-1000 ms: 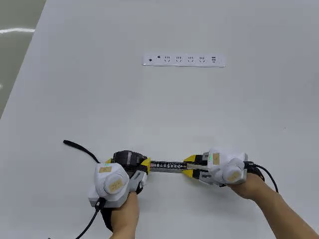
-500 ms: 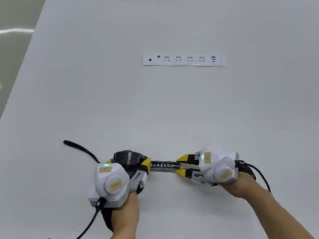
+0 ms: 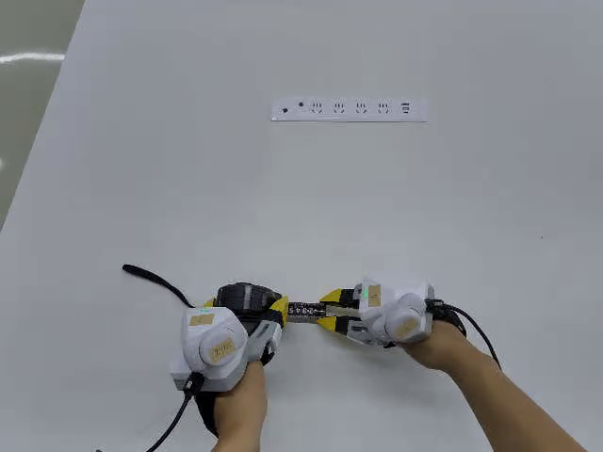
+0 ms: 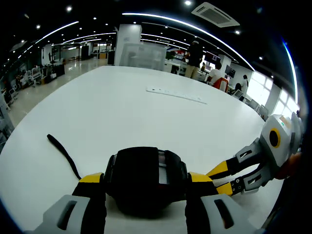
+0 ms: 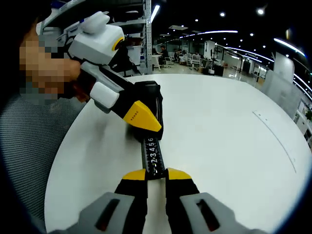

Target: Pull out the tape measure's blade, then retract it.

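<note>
The left gripper (image 4: 146, 181) had its two yellow-tipped jaws clamped against the sides of the black tape measure (image 3: 243, 297), which sat on the near part of the white table (image 3: 424, 217). The right gripper (image 5: 156, 174) was pinched on the end of the blade (image 5: 152, 153), its jaws nearly together with the strip between them. Only a short length of blade bridged the gap between the case and the right gripper's tips, lying flat and roughly level with the tabletop. In the right gripper view the black blade carried pale numerals reading 2, 3, 4, 5, 6 toward the case. A thin black strap (image 3: 151, 280) trailed from the case across the table to the left. Each gripper's white housing bore a small tan sticker whose marks were too small to read, and a black cable ran back from each. A white power strip (image 3: 349, 109) with a row of sockets lay well apart at the far side of the table; its print could not be made out. The tabletop was plain matte white. Beyond it lay a large open hall with long ceiling light strips, a ceiling air unit (image 4: 214, 13), a metal shelving rack (image 5: 146, 29), a pale glossy floor (image 3: 28, 56) and several people (image 4: 195, 53) standing in the distance.
</note>
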Available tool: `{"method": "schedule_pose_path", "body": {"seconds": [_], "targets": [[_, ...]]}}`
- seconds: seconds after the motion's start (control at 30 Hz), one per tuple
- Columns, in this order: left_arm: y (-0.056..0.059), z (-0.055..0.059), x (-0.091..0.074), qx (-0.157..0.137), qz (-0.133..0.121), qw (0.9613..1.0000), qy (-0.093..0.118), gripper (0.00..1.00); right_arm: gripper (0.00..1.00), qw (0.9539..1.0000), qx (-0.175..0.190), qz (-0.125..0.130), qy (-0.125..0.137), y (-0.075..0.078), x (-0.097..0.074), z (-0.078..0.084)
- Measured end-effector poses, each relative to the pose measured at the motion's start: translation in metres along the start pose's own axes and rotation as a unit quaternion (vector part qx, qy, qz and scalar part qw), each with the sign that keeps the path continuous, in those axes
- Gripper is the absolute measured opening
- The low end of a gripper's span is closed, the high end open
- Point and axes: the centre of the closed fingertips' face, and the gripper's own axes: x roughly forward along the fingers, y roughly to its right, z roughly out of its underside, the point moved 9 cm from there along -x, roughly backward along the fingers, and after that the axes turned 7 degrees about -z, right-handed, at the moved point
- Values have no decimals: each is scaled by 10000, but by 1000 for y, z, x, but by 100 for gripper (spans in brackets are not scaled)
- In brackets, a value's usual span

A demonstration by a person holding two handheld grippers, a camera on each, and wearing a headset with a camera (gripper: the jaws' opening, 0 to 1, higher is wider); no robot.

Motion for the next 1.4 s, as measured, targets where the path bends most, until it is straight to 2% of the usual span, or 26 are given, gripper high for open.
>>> {"method": "schedule_pose_path", "body": {"seconds": [0.77,1.4], "targets": [[-1,0,0,-60,22,10000,6,63,11,9999,-19,-3,131,-2,35,-23],[1,1,0,-102,-20,9999,64,65,13,9997,-223,26,89,-2,39,-27]]}}
